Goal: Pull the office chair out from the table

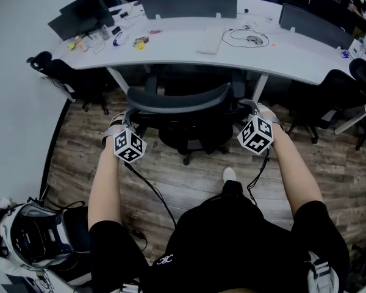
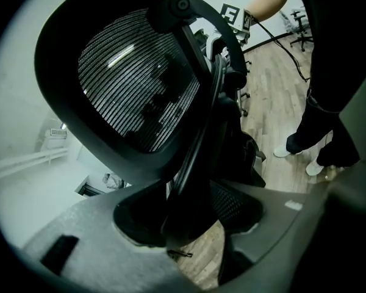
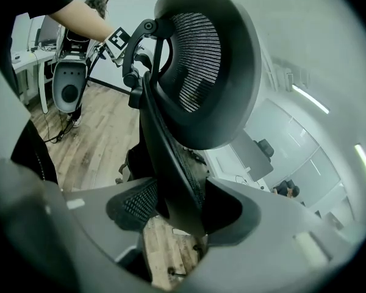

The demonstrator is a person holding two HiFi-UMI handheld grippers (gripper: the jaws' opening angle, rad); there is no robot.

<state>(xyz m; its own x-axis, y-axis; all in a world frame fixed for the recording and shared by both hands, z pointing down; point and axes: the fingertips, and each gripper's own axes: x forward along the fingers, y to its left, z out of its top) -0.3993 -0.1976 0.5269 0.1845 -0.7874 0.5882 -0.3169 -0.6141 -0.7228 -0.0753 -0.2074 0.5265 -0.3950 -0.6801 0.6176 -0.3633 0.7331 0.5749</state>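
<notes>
The black mesh office chair (image 1: pixel 177 99) stands in front of the white table (image 1: pixel 293 57), its seat partly under the table's edge. My left gripper (image 1: pixel 125 118) is shut on the left edge of the backrest, and my right gripper (image 1: pixel 251 107) is shut on its right edge. In the left gripper view the dark backrest frame (image 2: pixel 189 182) runs down between the grey jaws of the left gripper (image 2: pixel 192 224), with the headrest (image 2: pixel 134 84) above. The right gripper view shows the same frame (image 3: pixel 171 163) clamped in the right gripper (image 3: pixel 177 215).
Other black chairs stand at the left (image 1: pixel 70 75) and the right (image 1: pixel 332 93). On the table lie a keyboard (image 1: pixel 210 40), a cable and small items, with monitors (image 1: pixel 79 14) at the far left. A bag (image 1: pixel 36 234) sits on the wooden floor at lower left.
</notes>
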